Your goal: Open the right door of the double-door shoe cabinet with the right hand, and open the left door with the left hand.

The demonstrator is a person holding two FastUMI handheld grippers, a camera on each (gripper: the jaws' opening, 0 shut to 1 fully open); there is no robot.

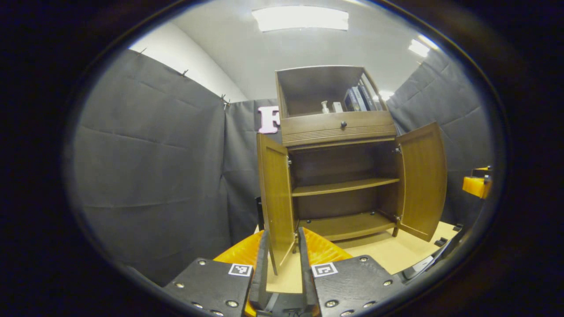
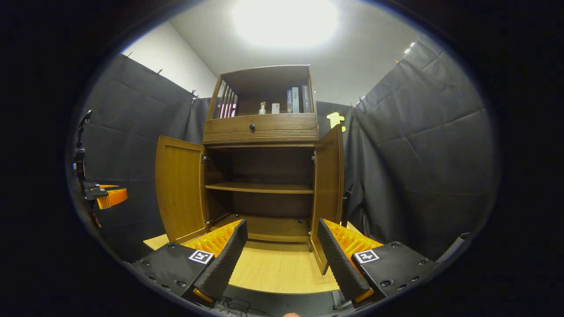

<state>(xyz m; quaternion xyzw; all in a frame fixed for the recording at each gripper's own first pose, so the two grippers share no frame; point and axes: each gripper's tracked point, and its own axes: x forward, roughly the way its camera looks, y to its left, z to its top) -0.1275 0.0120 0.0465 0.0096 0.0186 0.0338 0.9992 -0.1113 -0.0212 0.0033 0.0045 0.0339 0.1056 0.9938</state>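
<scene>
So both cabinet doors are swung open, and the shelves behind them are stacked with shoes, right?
Not quite. Both the left door and right door are swung open, but the shelves behind them are bare, as the right gripper view shows.

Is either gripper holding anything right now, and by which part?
The left gripper has its fingers either side of the left door's lower free edge; whether both press it cannot be told. The right gripper is open and holds nothing.

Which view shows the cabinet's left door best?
The right gripper view: the left door shows its broad inner face, swung wide open. The left gripper view catches that door nearly edge-on, its lower edge between the left gripper fingers.
</scene>
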